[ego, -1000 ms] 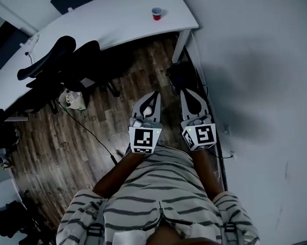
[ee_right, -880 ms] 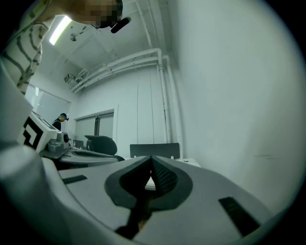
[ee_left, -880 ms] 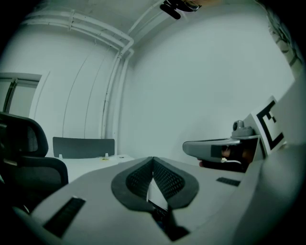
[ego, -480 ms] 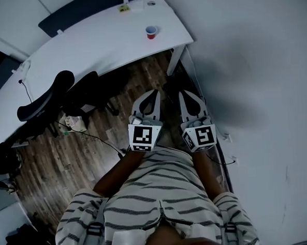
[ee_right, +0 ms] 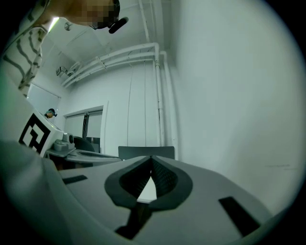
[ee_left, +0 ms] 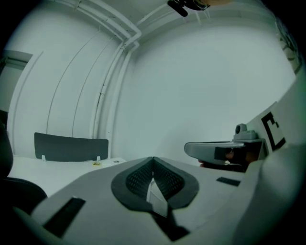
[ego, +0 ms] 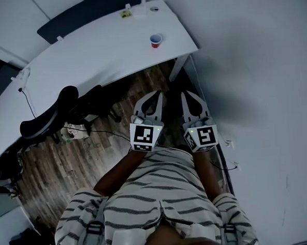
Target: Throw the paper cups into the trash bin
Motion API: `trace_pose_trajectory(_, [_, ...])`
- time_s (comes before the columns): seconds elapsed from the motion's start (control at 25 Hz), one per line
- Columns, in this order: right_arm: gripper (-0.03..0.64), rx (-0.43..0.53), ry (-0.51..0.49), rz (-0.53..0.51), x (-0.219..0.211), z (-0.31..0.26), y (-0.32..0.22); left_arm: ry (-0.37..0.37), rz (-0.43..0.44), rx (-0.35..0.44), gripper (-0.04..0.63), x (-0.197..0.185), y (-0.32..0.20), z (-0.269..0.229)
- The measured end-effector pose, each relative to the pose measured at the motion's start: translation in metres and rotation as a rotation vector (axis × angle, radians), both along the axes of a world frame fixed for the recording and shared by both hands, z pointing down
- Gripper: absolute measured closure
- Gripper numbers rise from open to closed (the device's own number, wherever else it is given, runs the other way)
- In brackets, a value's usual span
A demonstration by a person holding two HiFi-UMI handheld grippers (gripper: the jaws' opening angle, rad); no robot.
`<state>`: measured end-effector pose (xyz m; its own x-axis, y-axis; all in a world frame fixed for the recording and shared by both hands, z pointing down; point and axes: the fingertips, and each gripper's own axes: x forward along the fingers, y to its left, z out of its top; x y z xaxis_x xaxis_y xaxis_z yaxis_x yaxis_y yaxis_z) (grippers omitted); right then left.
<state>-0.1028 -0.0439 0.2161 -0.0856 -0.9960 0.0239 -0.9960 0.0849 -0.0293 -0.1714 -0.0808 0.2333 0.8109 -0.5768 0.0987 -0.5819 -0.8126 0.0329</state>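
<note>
One paper cup [ego: 155,40] near desk [ego: 87,51] rt edge, by wall [ego: 253,61].

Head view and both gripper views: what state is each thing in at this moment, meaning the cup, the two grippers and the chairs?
Red paper cup: upright, open end up, on the curved white desk, nothing touching it.
Left gripper: shut, jaw tips together, no cup held.
Right gripper: shut, jaw tips together, no cup held.
Black office chairs: upright on the wooden floor, tucked against the desk's edge.
</note>
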Motion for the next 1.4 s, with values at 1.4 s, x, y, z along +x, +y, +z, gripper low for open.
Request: trace_pose_trajectory(1.4, [0.607,-0.127,-0.047,-0.142,0.099,0.055,-0.077,-0.052,-0.207,-0.031,0.571,0.107,-0.144,0.063])
